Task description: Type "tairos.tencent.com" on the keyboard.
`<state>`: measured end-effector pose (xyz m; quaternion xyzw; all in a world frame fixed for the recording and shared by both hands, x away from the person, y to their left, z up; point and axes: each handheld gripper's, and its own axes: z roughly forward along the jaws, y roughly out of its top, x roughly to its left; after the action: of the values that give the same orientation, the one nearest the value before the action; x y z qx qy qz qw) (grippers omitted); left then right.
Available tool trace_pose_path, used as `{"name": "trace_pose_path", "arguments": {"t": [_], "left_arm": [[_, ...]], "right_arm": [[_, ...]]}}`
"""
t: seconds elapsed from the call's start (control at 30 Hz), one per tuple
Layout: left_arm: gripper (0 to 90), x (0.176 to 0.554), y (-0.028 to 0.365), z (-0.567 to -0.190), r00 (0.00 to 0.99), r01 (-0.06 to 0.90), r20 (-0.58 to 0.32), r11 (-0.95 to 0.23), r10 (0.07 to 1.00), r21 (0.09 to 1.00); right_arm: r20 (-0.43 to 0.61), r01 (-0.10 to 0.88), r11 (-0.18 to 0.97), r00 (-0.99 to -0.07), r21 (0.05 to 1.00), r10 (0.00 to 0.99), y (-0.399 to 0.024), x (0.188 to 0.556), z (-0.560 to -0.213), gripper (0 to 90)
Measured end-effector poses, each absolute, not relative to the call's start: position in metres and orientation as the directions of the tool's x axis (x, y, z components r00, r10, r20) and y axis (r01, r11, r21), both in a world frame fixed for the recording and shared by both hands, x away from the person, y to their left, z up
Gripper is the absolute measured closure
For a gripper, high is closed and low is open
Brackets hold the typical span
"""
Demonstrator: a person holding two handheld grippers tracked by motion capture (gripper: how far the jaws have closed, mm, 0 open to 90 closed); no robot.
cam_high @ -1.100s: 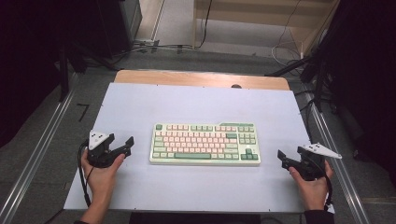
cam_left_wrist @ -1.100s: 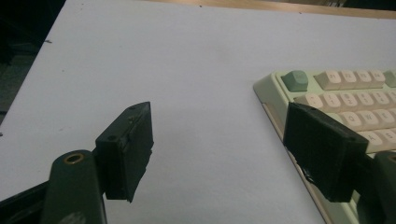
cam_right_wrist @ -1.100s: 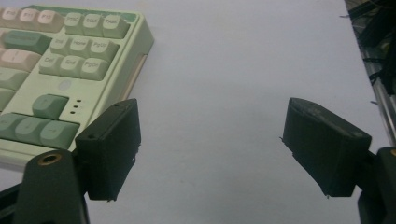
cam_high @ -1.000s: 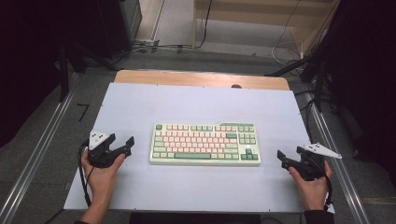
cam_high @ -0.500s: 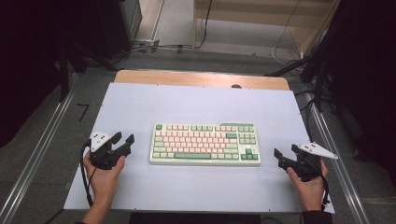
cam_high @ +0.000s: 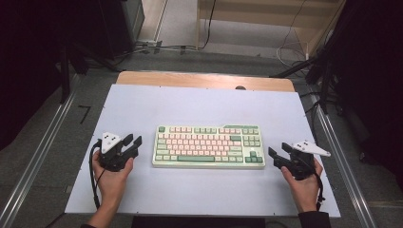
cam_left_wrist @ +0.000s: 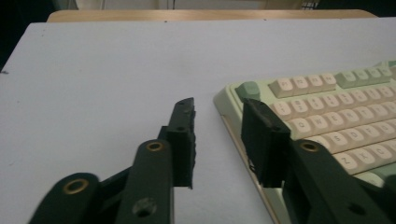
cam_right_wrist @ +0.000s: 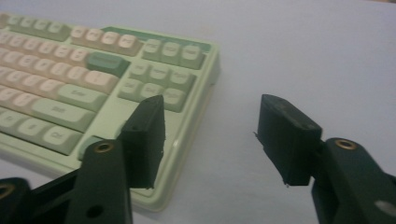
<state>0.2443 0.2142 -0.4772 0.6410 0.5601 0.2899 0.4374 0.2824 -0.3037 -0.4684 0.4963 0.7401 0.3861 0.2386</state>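
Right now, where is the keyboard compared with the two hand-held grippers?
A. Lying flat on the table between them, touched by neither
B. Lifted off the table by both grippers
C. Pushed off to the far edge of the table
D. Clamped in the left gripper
A: the keyboard lies flat on the table, with the left gripper and the right gripper on either side, both open and clear of it.

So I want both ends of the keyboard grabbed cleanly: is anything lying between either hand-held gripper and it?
Nothing visible. Bare white table top lies between the left hand-held gripper and the keyboard, and between the right hand-held gripper and its other end. Both have just been closing, with nothing between the jaws.
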Motion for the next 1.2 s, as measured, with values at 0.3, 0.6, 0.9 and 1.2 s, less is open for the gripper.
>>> {"name": "trace_pose_path", "arguments": {"t": [0.3, 0.6, 0.9, 1.2], "left_arm": [[90.0, 0.247, 0.203, -0.471, 0.287, 0.444, -0.085, -0.053, 0.954, 0.895], [90.0, 0.257, 0.196, -0.471, 0.322, 0.448, -0.082, -0.076, 0.943, 0.891], [90.0, 0.266, 0.187, -0.475, 0.354, 0.472, -0.098, -0.087, 0.93, 0.877], [90.0, 0.273, 0.175, -0.476, 0.4, 0.455, -0.091, -0.111, 0.912, 0.883]], "right_arm": [[0.052, 0.537, 0.25, -0.484, 0.806, 0.874, -0.281, 0.288, -0.463, 79.3], [0.121, 0.522, 0.266, -0.594, 0.811, 0.795, -0.264, 0.3, -0.464, 87.6], [0.076, 0.472, 0.322, -0.649, 0.821, 0.757, -0.233, 0.304, -0.465, 87.9], [0.069, 0.457, 0.356, -0.687, 0.815, 0.723, -0.212, 0.313, -0.47, 87.9]]}}
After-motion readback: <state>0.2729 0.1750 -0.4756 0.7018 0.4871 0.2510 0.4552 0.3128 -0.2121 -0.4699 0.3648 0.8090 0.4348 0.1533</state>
